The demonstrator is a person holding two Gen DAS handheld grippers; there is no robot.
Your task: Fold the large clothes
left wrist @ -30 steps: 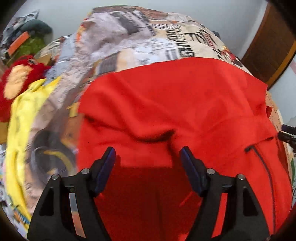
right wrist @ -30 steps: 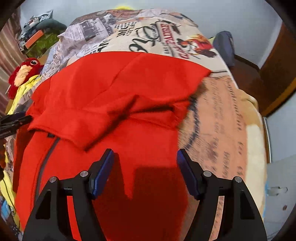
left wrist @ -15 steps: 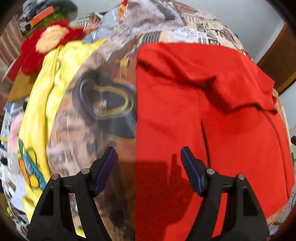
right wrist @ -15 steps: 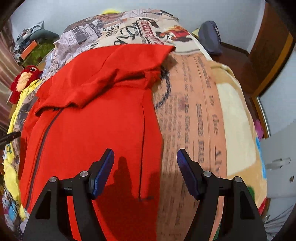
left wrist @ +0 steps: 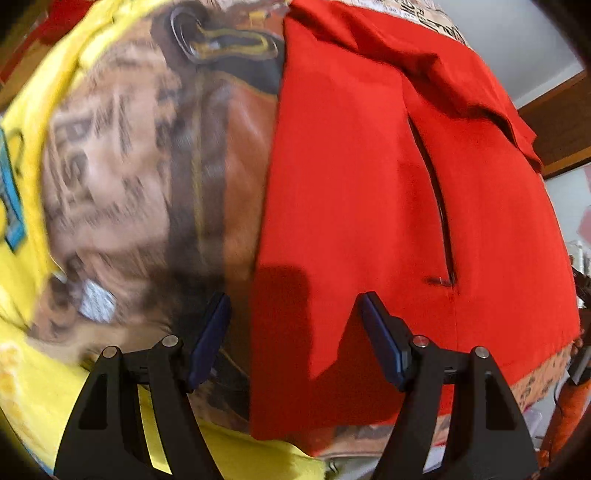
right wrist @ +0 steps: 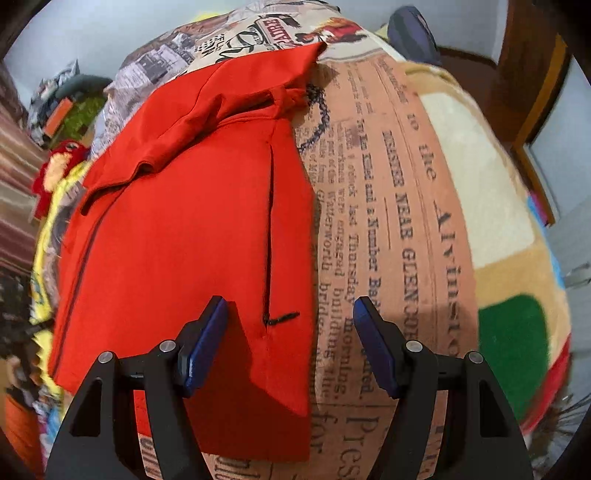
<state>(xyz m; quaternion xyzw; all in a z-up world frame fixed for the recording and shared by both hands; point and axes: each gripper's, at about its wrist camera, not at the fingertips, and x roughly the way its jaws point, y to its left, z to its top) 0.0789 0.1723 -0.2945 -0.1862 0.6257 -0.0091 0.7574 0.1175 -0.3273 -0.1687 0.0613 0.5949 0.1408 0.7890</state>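
Both tools have pulled back toward the near hem over the last second. A second ago each looked down on the folded-over top of the red garment [right wrist: 184, 221]; now the left tool [left wrist: 293, 338] straddles the garment's left side edge near the hem, and the right tool [right wrist: 290, 341] straddles the right side edge. Both views show more bedspread than before.

Tool state: both spread wide, nothing between the pads, no cloth pinched.

Garment: lies flat on the bed [right wrist: 406, 206], on the newspaper-print bedspread, with its top part already folded down over the body. The lower corners sit just ahead of each tool.

My read: the first fold is done and the tools are lining up on the two bottom corners, probably for a hem-up fold. No grasp yet.

Counts:
- red garment: 1
- dark slit or pocket openings on it: 2 in the right view, 1 clear in the left view
- tools: 2
- yellow cloth [left wrist: 33, 369] beside the garment on the left: 1
- red plush toy [right wrist: 55, 170] at the far left: 1
- dark blue item [right wrist: 410, 29] at the far end of the bed: 1

The left view is motion-blurred on the bedspread side.
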